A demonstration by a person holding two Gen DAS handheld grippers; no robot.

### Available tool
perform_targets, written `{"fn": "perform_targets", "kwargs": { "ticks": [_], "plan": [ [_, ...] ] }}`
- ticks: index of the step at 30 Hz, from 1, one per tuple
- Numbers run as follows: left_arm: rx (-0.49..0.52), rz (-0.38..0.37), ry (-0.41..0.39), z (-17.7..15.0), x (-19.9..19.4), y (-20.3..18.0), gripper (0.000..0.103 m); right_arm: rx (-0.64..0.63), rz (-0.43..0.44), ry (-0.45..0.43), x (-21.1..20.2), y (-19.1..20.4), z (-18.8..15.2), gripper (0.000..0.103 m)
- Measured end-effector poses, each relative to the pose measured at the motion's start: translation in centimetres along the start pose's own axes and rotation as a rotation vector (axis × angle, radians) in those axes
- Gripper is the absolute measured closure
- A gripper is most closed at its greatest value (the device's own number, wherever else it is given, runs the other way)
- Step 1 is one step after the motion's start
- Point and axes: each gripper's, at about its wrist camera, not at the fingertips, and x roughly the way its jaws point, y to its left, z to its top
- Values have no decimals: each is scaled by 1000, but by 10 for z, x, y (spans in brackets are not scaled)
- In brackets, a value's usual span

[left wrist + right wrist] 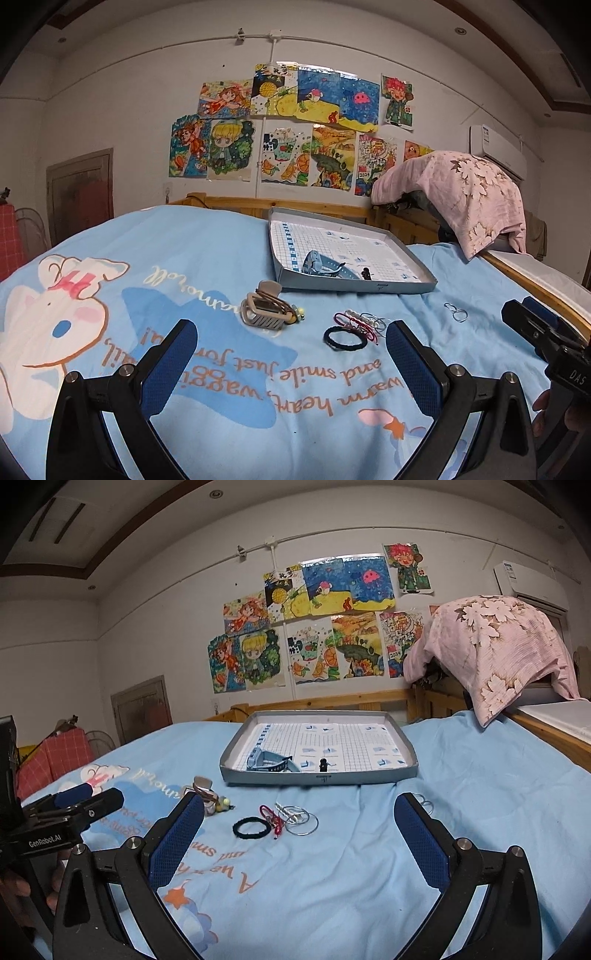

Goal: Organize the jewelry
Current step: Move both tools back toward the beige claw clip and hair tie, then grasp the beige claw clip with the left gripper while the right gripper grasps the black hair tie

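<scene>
A grey tray (354,286) (317,776) lies on the blue bedcover and holds a blue watch (321,266) (269,762) and a small black piece (365,274) (323,764). Nearer lie a beige claw clip (262,310) (203,786), a black hair tie (345,338) (250,828), a red cord bracelet (356,322) (274,819), silver bangles (301,821) and thin wire rings (456,312) (424,805). My left gripper (291,326) (88,805) stands open short of the hair tie. My right gripper (300,801) (535,325) is open and holds nothing.
A pink flowered cloth (461,195) (498,646) drapes over things at the back right. The wooden bed frame (314,206) (332,701) runs behind the tray and along the right side. A person's hand (541,413) (22,886) grips each tool.
</scene>
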Motion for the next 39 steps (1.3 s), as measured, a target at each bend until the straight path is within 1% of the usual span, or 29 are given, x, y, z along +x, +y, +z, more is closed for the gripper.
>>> {"fn": "perform_targets", "kwargs": {
  "ticks": [7, 17, 25, 30, 35, 39],
  "plan": [
    [-24, -4, 33, 0, 6, 5, 0, 1, 2, 12, 4, -1, 4, 2],
    [-22, 10, 55, 6, 17, 11, 0, -2, 11, 13, 10, 3, 6, 2],
    [-22, 35, 115, 20, 50, 30, 0, -20, 70, 37, 50, 13, 23, 2],
    [-27, 33, 146, 29, 75, 42, 0, -40, 95, 43, 78, 23, 31, 2],
    [-44, 30, 188, 34, 106, 55, 0, -57, 127, 66, 105, 32, 30, 2],
    [-54, 12, 216, 31, 124, 60, 0, -68, 158, 93, 123, 39, 25, 2]
  ]
}}
